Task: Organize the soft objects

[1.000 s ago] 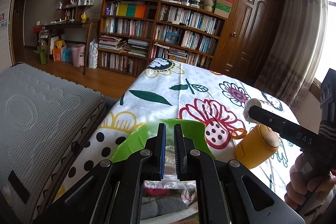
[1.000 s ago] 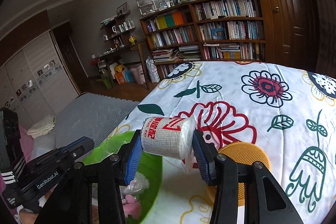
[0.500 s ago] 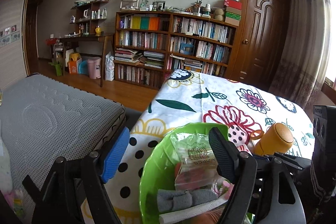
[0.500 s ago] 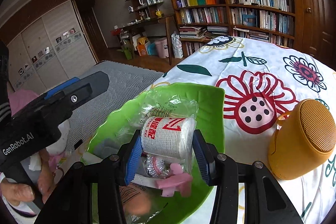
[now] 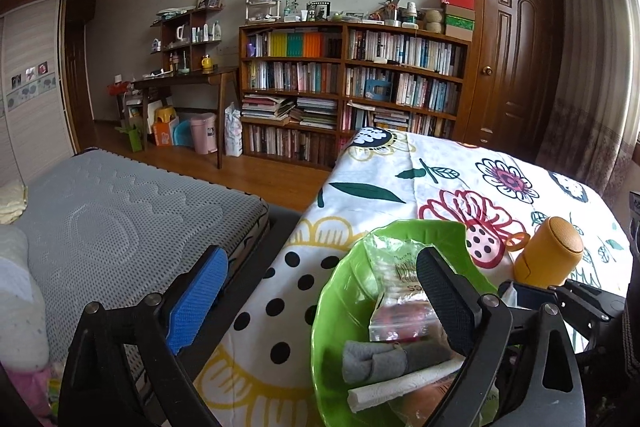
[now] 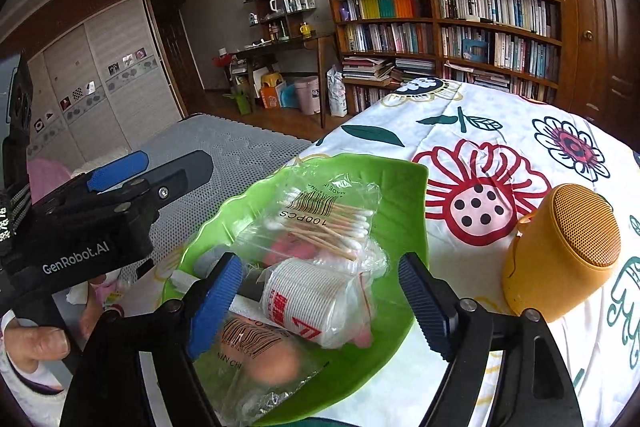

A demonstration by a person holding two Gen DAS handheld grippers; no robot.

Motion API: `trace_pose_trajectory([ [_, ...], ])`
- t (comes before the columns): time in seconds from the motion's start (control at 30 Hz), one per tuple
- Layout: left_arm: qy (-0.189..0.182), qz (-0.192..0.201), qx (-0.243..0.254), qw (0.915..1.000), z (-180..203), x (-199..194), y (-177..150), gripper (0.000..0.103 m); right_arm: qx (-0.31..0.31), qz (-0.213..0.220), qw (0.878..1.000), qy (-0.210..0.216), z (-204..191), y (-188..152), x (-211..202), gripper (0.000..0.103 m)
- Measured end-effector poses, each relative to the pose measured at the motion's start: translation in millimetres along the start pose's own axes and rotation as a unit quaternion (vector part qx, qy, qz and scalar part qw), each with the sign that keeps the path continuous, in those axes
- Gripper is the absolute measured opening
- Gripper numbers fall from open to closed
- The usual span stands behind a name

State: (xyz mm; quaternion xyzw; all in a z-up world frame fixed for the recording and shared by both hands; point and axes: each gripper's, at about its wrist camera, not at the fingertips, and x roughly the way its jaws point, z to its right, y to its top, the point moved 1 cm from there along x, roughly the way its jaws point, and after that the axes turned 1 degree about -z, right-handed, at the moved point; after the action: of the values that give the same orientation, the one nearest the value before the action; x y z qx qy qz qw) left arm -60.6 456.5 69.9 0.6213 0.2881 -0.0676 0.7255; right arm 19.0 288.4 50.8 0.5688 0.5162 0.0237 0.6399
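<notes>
The right gripper (image 6: 320,303) spreads its fingers wide around the wrapped bandage roll (image 6: 308,301) lying in the green tray (image 6: 404,227). The left gripper (image 5: 320,299), at nine o'clock, gapes empty. A cotton-swab bag (image 6: 320,217) lies beyond; a yellow speaker (image 6: 560,251) stands at two o'clock.

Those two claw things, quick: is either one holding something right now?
Left gripper: open, holding nothing, over the near rim of the green bowl.
Right gripper: open, holding nothing; the bandage roll lies in the bowl between its fingers.
</notes>
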Motion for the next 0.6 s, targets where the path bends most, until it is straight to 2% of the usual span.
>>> trace_pose_trajectory([
  [0.17, 0.011, -0.005, 0.008, 0.9999, 0, -4, -8, 0.099, 0.016, -0.007, 1.000, -0.007, 4, -5, -9, 0.103],
  [0.33, 0.019, -0.007, 0.020, 0.9996, 2, -10, -15, 0.099, 0.022, -0.008, 1.000, -0.020, 6, -10, -16, 0.103],
  [0.6, 0.030, 0.002, 0.036, 0.9989, 10, -22, -20, 0.099, -0.019, 0.048, 0.997, -0.050, -7, -19, -37, 0.103],
])
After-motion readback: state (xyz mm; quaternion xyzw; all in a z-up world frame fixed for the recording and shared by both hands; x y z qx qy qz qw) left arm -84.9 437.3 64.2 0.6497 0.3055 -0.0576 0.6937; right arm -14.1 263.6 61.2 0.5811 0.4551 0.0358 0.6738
